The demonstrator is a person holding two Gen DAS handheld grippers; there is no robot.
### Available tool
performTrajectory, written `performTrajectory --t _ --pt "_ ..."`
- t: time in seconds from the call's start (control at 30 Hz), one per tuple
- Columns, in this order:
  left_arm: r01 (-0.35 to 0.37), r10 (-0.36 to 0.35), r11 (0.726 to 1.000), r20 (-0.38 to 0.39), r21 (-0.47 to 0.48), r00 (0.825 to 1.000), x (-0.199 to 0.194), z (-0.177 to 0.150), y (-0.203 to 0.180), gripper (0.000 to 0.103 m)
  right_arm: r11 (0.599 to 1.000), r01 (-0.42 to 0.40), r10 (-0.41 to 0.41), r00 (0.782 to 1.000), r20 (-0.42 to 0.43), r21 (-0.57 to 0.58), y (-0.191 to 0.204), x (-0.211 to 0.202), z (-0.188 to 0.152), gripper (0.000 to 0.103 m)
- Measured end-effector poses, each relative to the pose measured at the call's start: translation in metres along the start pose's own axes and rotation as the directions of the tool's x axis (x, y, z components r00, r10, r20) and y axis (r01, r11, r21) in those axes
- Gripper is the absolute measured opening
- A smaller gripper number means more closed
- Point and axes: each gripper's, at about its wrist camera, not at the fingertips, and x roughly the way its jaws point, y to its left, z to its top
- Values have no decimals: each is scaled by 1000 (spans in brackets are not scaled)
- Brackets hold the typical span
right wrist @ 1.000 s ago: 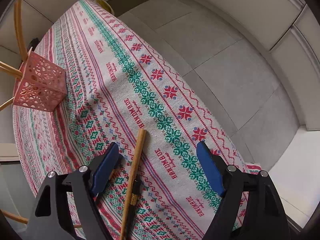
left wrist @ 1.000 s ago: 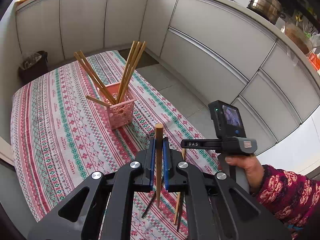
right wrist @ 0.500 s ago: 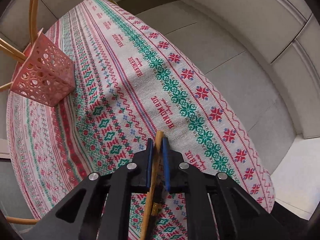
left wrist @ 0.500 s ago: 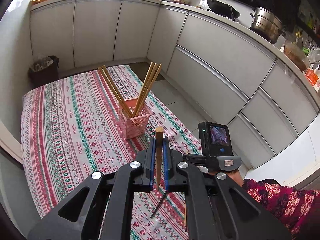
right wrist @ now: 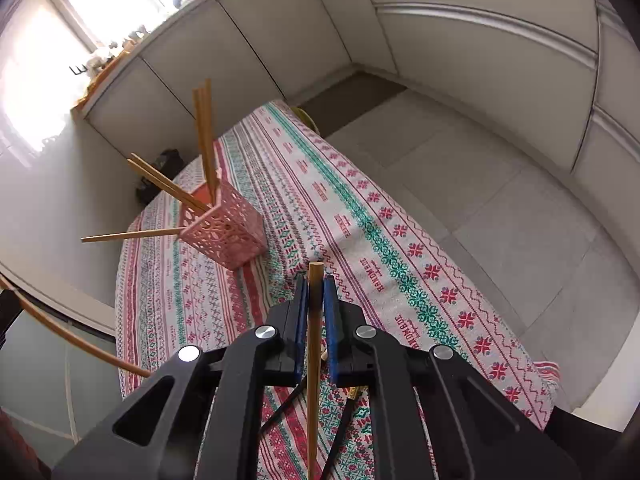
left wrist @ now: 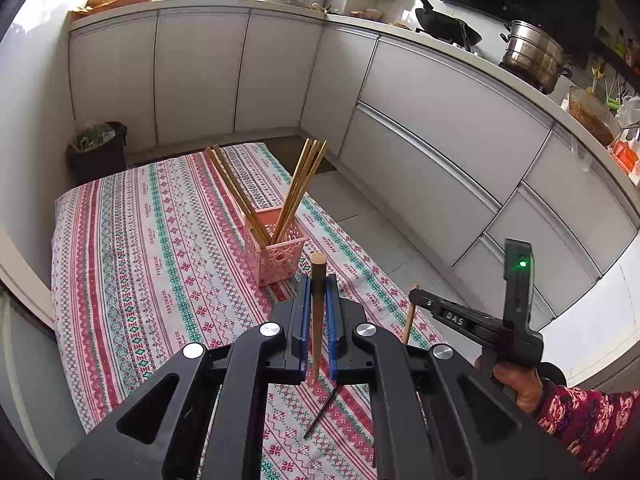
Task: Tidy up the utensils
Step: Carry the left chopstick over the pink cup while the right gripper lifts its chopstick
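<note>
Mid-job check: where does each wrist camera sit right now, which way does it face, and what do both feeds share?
Left wrist: on the left gripper, aimed down the table at the pink basket; jaws shut on a chopstick; the right gripper and right hand show.
Right wrist: on the right gripper, aimed at the table edge and floor; shut on its chopstick.
Shared: basket, tablecloth.

Both grippers, the left gripper (left wrist: pixel 319 292) and the right gripper (right wrist: pixel 316 296), had black frames, blue pads, silver screws; beside the pink basket (left wrist: pixel 276 252), a red floral sleeve (left wrist: pixel 588 420) showed.
</note>
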Motion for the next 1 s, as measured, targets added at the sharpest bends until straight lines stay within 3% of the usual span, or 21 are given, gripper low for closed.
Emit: performTrajectory --t 0.2,0.3,0.4,0.43,0.5,0.57,0.63,0.77,0.93,1.0 --pt "-11 12 1000 77 -11 997 -18 11 -6 6 989 -69 88 986 138 -134 15 -61 -7 8" --pt "-9 10 1000 105 -15 994 -24 19 -8 6 984 -88 110 984 140 -156 15 -74 -5 8" --pt "-1 2 1000 117 -8 993 -24 24 -13 6 996 -31 29 999 -25 -88 1 -48 0 14" --pt "1 -1 1000 117 -4 993 -23 25 -15 6 1000 -11 8 994 -111 -26 -12 -29 2 36" --pt "4 -3 1000 116 -2 993 -20 25 -17 6 995 6 19 966 -258 97 -34 12 7 46" --pt "7 -7 1000 114 -3 994 -17 26 -17 6 990 48 4 930 -367 132 -38 49 12 46" --pt "9 -9 1000 119 -6 993 -18 26 -16 6 984 44 38 897 -441 174 -32 79 18 46" --pt "11 -9 1000 139 -16 990 -26 27 -7 6 982 56 36 883 -468 181 -2 116 27 46" --pt "6 0 999 164 -41 987 -40 27 9 6 961 188 -57 855 -516 204 3 151 12 46" --pt "7 1 999 168 -49 986 -44 26 13 6 959 207 -92 872 -481 192 11 154 14 46"
